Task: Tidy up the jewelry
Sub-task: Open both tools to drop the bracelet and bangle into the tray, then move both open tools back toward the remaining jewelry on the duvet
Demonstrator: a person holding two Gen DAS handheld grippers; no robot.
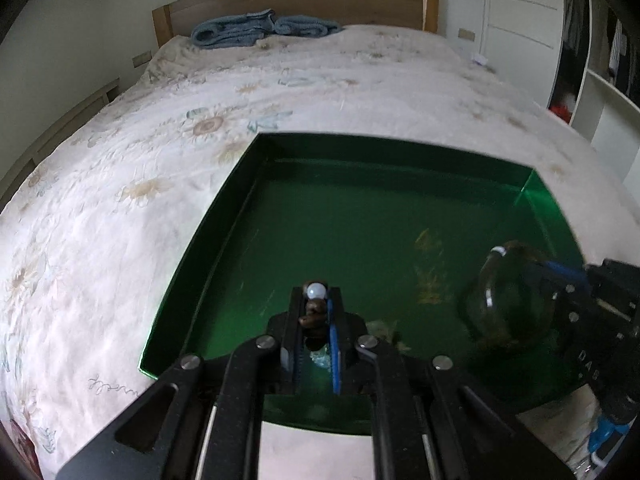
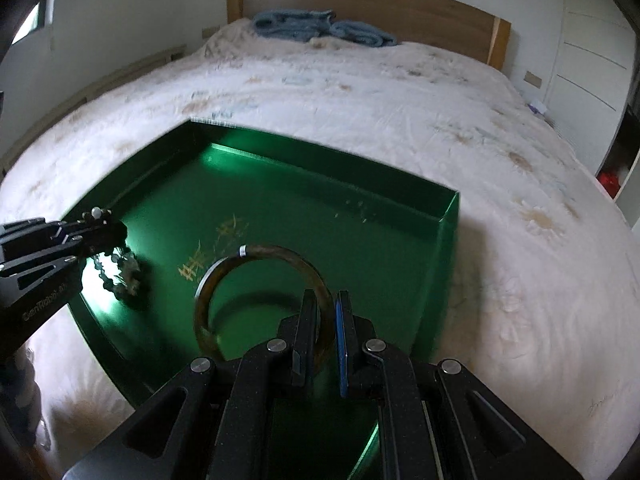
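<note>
A shallow green box (image 1: pixel 208 224) (image 2: pixel 446 248) lies open on the bed. My left gripper (image 1: pixel 316 300) (image 2: pixel 108 224) is shut on a beaded bracelet (image 1: pixel 316 312) with a white bead on top; the rest of the beads (image 2: pixel 120 276) hang down onto the box floor. My right gripper (image 2: pixel 325 300) (image 1: pixel 560 280) is shut on a dark brown bangle (image 2: pixel 224 276) (image 1: pixel 490 300), held upright just above the box floor, right of the left gripper.
The box has gold lettering (image 2: pixel 216 248) on its floor. The bed has a floral cover (image 1: pixel 160 160) and a wooden headboard (image 1: pixel 296 0). A folded blue towel (image 1: pixel 260 28) lies by the headboard. White cupboards (image 1: pixel 520 20) stand at right.
</note>
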